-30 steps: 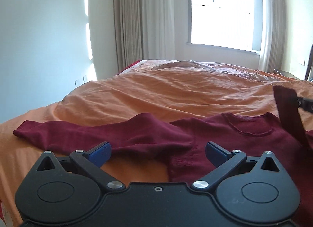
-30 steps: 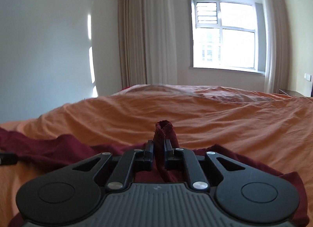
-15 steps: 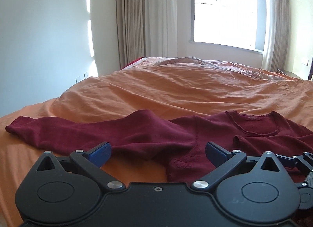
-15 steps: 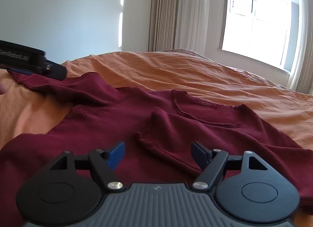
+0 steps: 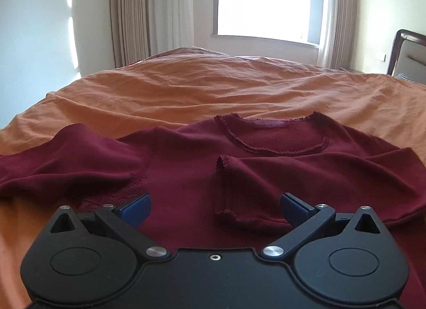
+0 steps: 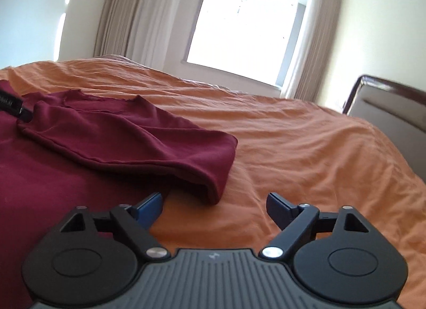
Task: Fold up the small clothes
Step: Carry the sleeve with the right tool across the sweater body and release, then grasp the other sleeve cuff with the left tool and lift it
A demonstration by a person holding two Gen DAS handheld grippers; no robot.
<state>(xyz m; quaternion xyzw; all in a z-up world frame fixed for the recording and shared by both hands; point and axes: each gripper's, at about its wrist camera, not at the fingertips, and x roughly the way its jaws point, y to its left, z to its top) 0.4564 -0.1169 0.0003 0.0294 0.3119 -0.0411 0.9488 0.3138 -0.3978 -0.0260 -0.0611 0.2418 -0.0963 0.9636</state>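
The maroon shirt (image 5: 191,175) lies soft and limp on the bed (image 5: 213,90), likely to sag; best pinched at a sleeve cuff (image 5: 223,186); both grippers, left (image 5: 214,206) and right (image 6: 214,206), gape empty.

Home bedroom: orange-covered bed (image 5: 213,90), curtained window (image 5: 263,0).

A rumpled orange bedspread (image 5: 202,90) fills the room's foreground. Beige curtains (image 5: 149,10) at 11 o'clock flank a sunlit window (image 5: 263,0) at 12; a dark-framed headboard (image 6: 386,101) stands at 3.
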